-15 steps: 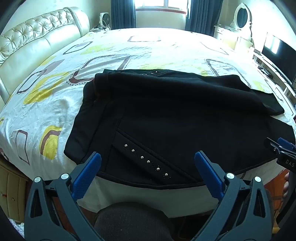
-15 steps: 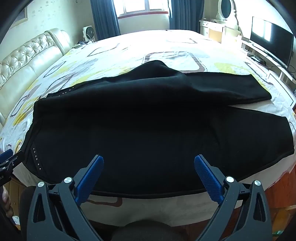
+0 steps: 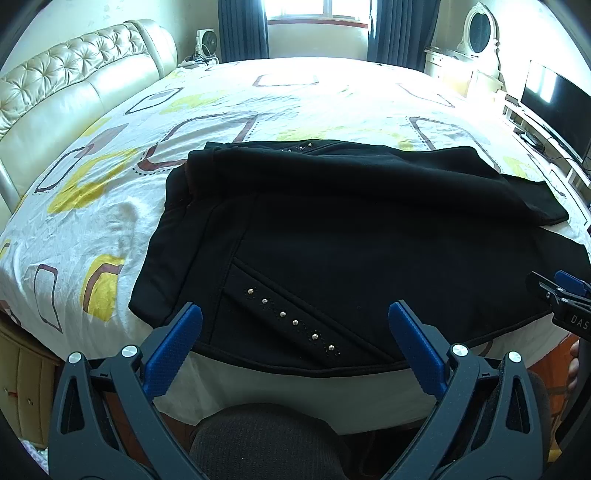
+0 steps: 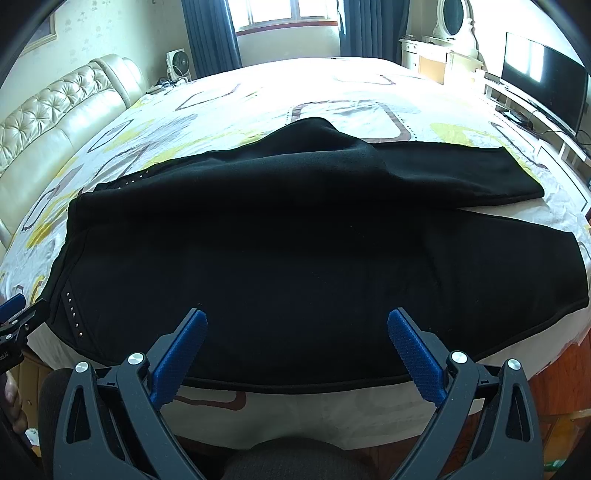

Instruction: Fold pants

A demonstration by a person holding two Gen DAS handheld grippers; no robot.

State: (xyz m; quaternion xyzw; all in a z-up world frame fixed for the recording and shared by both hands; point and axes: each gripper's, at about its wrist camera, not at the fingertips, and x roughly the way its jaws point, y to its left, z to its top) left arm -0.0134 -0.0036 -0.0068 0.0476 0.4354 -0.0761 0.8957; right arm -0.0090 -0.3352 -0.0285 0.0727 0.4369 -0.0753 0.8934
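Black pants (image 3: 351, 229) (image 4: 295, 236) lie spread across the near part of the bed, waist to the left, legs running right. A slanted pocket with silver studs (image 3: 288, 317) faces the left wrist view; the same studs (image 4: 72, 310) show at the left in the right wrist view. The far leg (image 4: 461, 173) partly overlaps the near one. My left gripper (image 3: 294, 321) hovers open over the waist's near hem, nothing between its blue pads. My right gripper (image 4: 295, 325) hovers open over the near leg's hem, also holding nothing; its tip (image 3: 561, 291) shows in the left wrist view.
The bed sheet (image 3: 110, 206) is white with yellow and brown shapes. A tufted cream headboard (image 3: 74, 85) stands left. A TV (image 4: 543, 77) and a dresser with an oval mirror (image 4: 454, 18) line the right wall. A fan (image 4: 177, 62) stands by the window.
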